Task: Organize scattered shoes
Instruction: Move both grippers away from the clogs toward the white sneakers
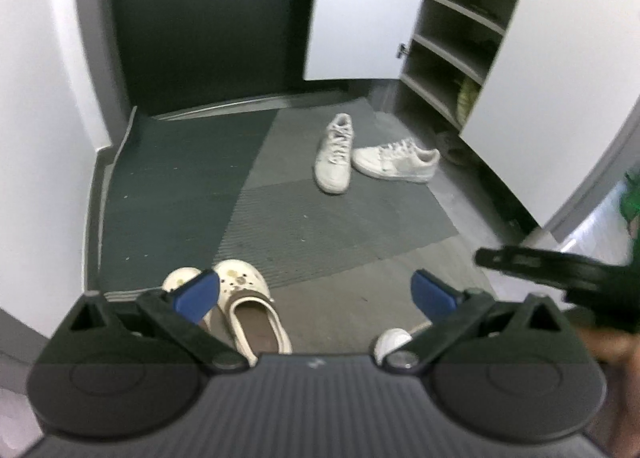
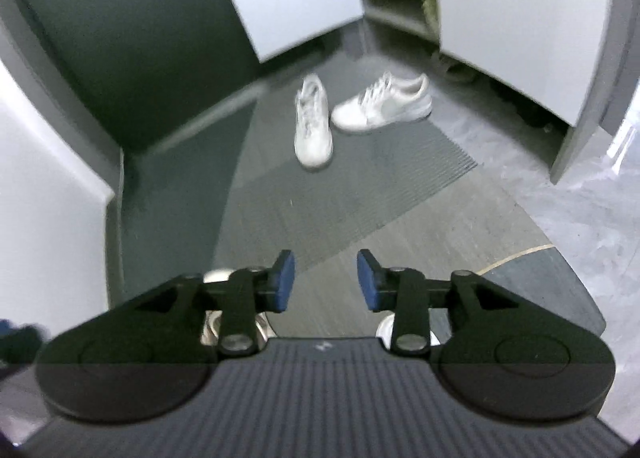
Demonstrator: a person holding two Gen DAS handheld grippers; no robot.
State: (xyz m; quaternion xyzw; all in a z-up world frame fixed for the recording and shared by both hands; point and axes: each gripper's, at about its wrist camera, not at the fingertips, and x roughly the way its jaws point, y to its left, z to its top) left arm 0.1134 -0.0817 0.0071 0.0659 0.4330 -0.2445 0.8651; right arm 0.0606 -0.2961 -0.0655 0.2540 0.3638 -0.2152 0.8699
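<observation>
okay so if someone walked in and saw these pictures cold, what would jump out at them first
Probably the two white sneakers lying at an angle to each other on the grey mat, just before the open shoe cabinet. Next, the cream clogs close below the left gripper, whose blue pads stand wide apart with nothing between them.

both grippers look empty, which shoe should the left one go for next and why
Probably lower the left gripper onto the cream clog just below it. Its jaws stand wide open with nothing between them, and that clog lies closest, while the two white sneakers sit farther off by the open shoe cabinet.
</observation>
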